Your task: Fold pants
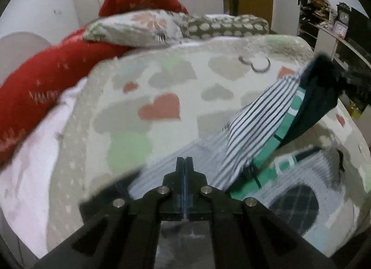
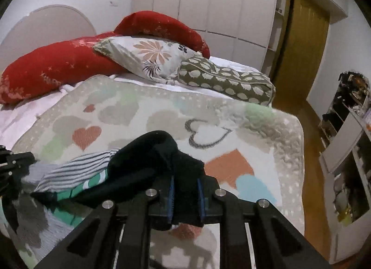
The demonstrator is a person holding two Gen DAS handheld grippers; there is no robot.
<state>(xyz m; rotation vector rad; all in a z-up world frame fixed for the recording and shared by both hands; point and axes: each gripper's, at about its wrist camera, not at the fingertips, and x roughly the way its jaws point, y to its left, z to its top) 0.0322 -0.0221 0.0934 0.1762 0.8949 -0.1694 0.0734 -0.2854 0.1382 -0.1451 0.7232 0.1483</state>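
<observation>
The pants (image 1: 259, 125) are striped grey and white with a green and white band and a dark waistband, and lie partly on the bed. My right gripper (image 2: 185, 184) is shut on the dark waistband (image 2: 160, 160) and holds it up off the blanket. In the left wrist view that lifted end (image 1: 317, 97) rises to the right. My left gripper (image 1: 184, 161) has its fingers pressed together over the striped cloth (image 1: 162, 169); whether cloth is pinched between them is unclear. The left gripper also shows at the left edge of the right wrist view (image 2: 11, 164).
The bed is covered by a heart-patterned blanket (image 2: 162, 111). A red pillow (image 2: 58, 65), a floral pillow (image 2: 150, 58) and an olive dotted bolster (image 2: 227, 81) lie at the head. A wooden door (image 2: 301, 49) and cluttered shelves (image 2: 347, 130) stand to the right.
</observation>
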